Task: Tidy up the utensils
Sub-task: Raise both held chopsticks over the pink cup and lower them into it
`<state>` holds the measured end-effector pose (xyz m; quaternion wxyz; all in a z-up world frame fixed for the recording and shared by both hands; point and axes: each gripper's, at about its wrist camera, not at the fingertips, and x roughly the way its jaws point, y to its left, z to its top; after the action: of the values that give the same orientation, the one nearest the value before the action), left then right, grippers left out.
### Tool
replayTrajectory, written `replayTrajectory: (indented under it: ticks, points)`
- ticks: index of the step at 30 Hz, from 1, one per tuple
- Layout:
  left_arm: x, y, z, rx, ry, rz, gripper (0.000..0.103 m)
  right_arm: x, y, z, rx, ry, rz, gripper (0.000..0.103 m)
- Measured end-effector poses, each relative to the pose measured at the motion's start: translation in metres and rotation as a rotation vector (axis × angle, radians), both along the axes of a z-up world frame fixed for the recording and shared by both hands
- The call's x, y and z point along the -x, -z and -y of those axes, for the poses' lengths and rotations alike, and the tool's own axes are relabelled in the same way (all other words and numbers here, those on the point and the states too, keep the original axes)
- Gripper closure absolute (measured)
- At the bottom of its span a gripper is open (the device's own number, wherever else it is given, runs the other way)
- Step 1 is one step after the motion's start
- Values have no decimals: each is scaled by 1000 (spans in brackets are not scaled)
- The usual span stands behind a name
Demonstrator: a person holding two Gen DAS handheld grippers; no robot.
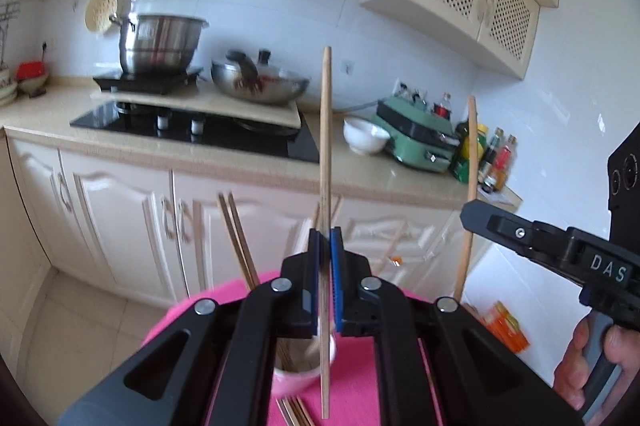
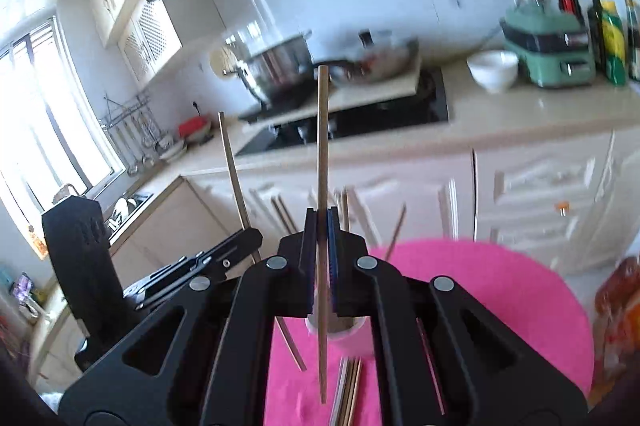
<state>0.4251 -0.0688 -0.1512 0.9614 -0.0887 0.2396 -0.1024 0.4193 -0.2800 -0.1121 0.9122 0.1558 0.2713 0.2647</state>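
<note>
Each wrist camera looks forward along its claw, close above the pink mat [image 1: 352, 378]. Both share the counter [image 1: 224, 150] at 12 o'clock.

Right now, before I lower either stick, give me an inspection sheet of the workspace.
Surface: pink mat.
Job's things: pink cup holding chopsticks; loose chopsticks flat on the mat beside it.
Clutter: orange packet at the mat's edge.
Grippers: left gripper shut on an upright chopstick; right gripper shut on another chopstick.
Cables: nothing seen.
Surroundings: kitchen counter, hob, steel pot, wok, white bowl, green appliance, bottles.
</note>
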Motion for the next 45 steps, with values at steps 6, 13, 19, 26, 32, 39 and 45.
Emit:
replayTrajectory:
  ticks: [6,13,19,26,32,39,45]
  points:
    - [-19,10,-3,-20,-64,59,97,-26,15,-16,-18,19,73,98]
    - [-29,30,-4,-58,-124,85,97,-41,40,-24,-39,61,109,97]
    - [-34,48,-7,-35,-132,76,97,-41,53,-34,-7,42,132,97]
    - [-29,65,-4,-41,-131,53,97,-38,66,-37,26,19,131,97]
    - [-18,73,-5,-40,-131,29,97,-29,71,-37,64,7,128,97]
    - [-1,80,-6,-50,-129,-16,97,-14,78,-35,97,0,97,97]
    - [8,83,-1,-65,-125,-70,97,-4,84,-36,123,-10,65,97]
